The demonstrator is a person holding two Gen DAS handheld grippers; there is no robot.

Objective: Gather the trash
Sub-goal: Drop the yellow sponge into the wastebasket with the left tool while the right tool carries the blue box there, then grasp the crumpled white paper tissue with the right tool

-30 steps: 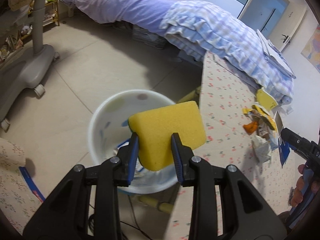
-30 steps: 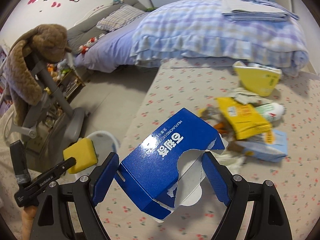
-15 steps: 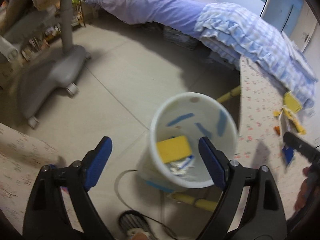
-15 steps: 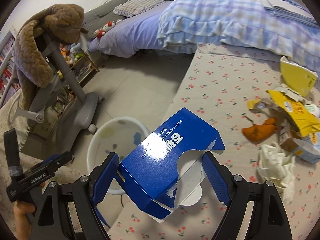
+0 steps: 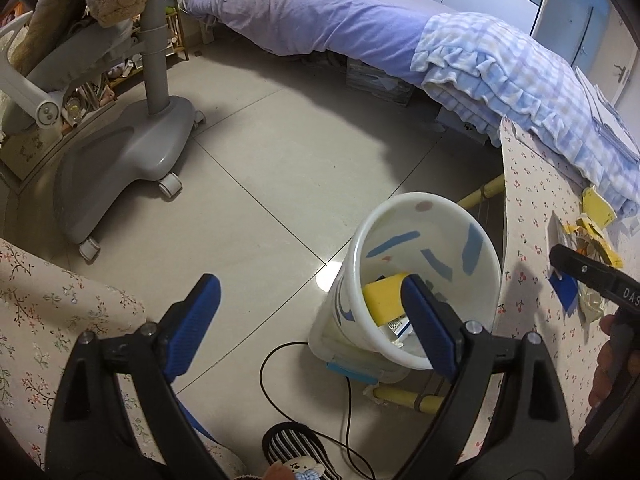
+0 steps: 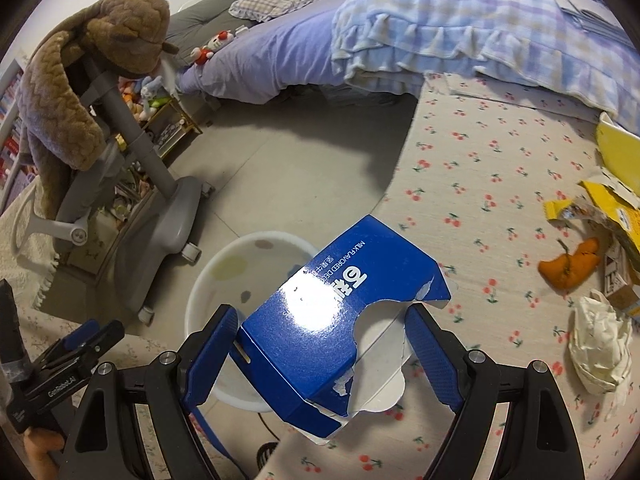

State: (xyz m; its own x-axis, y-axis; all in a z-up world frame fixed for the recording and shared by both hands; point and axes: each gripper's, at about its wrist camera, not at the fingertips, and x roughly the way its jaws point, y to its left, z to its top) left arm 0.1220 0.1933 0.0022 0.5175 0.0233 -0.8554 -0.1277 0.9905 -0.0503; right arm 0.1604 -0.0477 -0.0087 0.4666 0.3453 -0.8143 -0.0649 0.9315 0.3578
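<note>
Torn blue carton (image 6: 340, 332) gripped in right claw (image 6: 318, 354) over bin (image 6: 224, 280).

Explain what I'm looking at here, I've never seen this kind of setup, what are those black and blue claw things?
They are hand-held grippers, one in each of a person's hands, each with a fisheye camera looking out along its two blue-padded fingers. So each picture is one gripper's own view.

The left view shows the left gripper open and holding nothing, above a white bin on the floor. A yellow sponge lies inside the bin.

The right view shows the right gripper closed on a torn blue box, near the bin. To its right is a table with a cherry-print cloth, where more trash lies: an orange peel, a crumpled paper and yellow packaging.

The bed is just the room behind.
</note>
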